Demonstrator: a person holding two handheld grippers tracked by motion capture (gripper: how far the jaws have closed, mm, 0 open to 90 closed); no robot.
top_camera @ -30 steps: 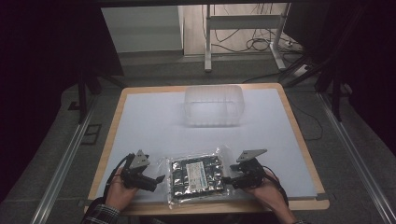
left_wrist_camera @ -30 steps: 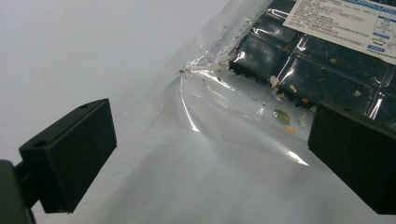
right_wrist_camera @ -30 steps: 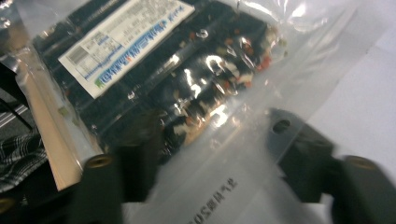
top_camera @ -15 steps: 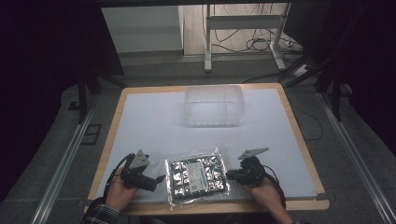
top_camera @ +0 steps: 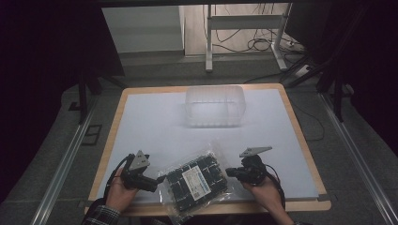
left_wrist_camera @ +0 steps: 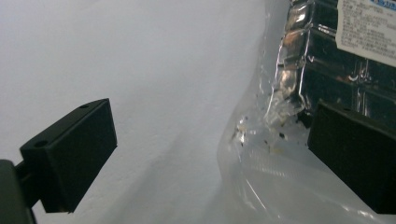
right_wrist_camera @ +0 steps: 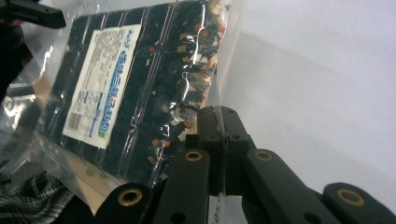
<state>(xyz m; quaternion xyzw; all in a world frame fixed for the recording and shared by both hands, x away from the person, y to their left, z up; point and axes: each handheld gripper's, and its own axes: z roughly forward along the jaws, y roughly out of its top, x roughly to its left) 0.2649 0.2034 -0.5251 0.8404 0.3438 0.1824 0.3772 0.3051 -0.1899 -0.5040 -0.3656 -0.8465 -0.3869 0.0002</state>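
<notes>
Since the earlier frame the packet [top_camera: 195, 182] has swung round and tilted, its near corner now past the table's [top_camera: 300, 140] front edge, and your right gripper's [top_camera: 231, 171] jaws have just been closing on its clear edge.

From the high view, the packet, a clear bag of dark blocks with a white label [top_camera: 196, 178], sits between your two grippers at the near edge of the white table. Your left gripper [top_camera: 158, 183] is just at its left border, your right gripper at its right border. A clear plastic box [top_camera: 215, 106] stands well apart, toward the far side.

From the left gripper view, your jaws stand wide. One pad is out over bare table, the other lies over the packet's [left_wrist_camera: 299, 93] clear rim, and neither presses on it.

From the right gripper view, your jaws are pinched together with the packet's [right_wrist_camera: 154, 84] thin clear border caught between the pads [right_wrist_camera: 210, 126]. The bag hangs tilted, label [right_wrist_camera: 102, 79] facing you, and your left gripper [right_wrist_camera: 32, 14] shows at the top corner beyond it.
</notes>
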